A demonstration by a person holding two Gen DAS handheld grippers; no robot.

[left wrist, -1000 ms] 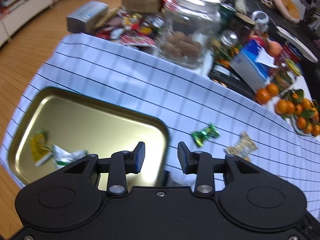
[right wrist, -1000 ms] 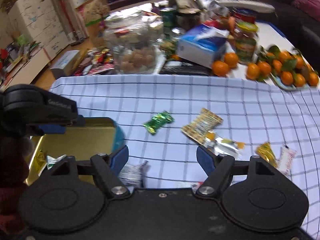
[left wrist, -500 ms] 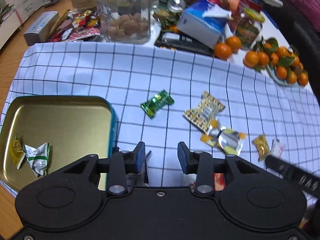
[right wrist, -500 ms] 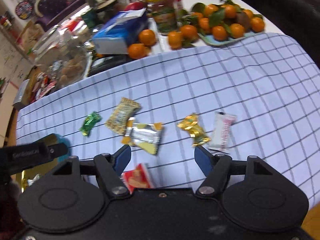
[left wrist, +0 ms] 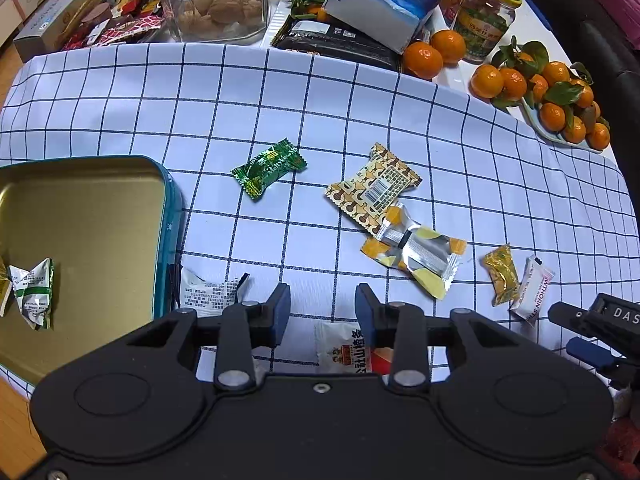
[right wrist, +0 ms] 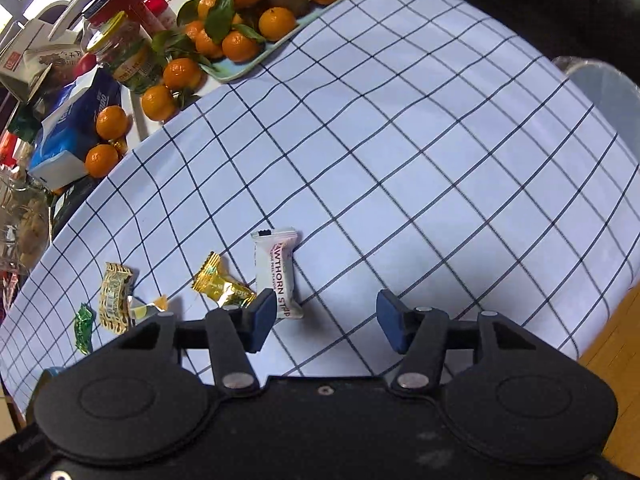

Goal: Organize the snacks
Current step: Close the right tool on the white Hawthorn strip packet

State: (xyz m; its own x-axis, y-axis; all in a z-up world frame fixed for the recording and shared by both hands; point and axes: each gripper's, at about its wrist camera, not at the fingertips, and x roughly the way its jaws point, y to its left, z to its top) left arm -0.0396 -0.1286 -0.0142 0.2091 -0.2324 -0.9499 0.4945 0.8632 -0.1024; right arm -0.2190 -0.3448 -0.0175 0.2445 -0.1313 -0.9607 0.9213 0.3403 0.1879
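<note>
Hawthorn strip (right wrist: 278,272), beside right tool (right wrist: 326,322)

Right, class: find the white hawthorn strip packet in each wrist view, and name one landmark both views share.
Left wrist view: the white hawthorn strip packet lies at lower right on the checked cloth, beside the gold candy.
Right wrist view: it lies just left of centre, its lower end next to the right gripper's left finger.
Shared landmark: the gold candy next to it.
</note>
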